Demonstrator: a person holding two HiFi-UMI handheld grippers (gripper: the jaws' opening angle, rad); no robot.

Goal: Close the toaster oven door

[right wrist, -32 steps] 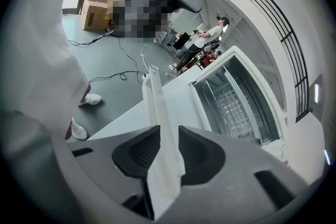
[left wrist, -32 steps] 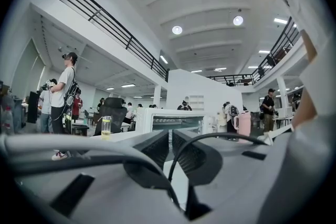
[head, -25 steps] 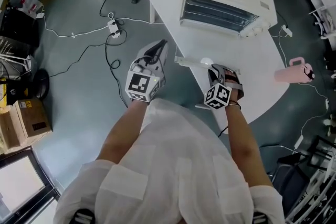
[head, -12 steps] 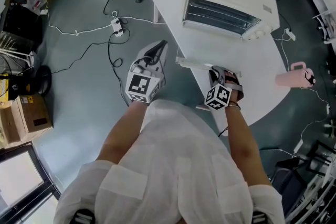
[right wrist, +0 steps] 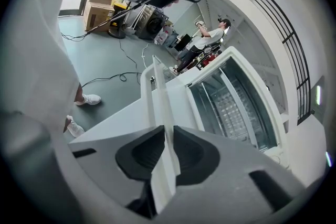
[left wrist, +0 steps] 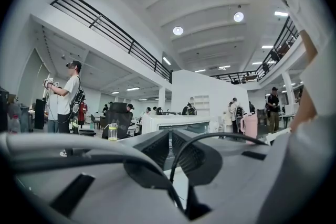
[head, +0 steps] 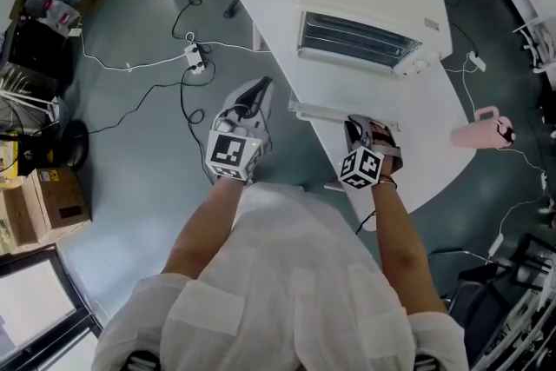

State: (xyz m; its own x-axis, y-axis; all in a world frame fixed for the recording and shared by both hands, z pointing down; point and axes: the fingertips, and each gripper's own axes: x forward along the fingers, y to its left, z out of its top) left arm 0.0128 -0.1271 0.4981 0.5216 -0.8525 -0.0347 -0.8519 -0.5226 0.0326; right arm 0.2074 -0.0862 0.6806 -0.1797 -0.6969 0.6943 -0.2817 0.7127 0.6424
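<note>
The toaster oven (head: 369, 17) sits on the white table (head: 417, 135), its door (head: 326, 111) dropped open toward me. My right gripper (head: 360, 128) has just been closing and pinches the door's front edge between its pads, angled downward. My left gripper (head: 252, 96) is held level off the table's edge, jaws almost together, empty. Cables (head: 139, 56) trail over the grey floor (head: 130, 169). A pink bottle (head: 482, 128) shows past the table's right edge.

Open-plan office hall with balcony railing (left wrist: 113, 34)
</note>
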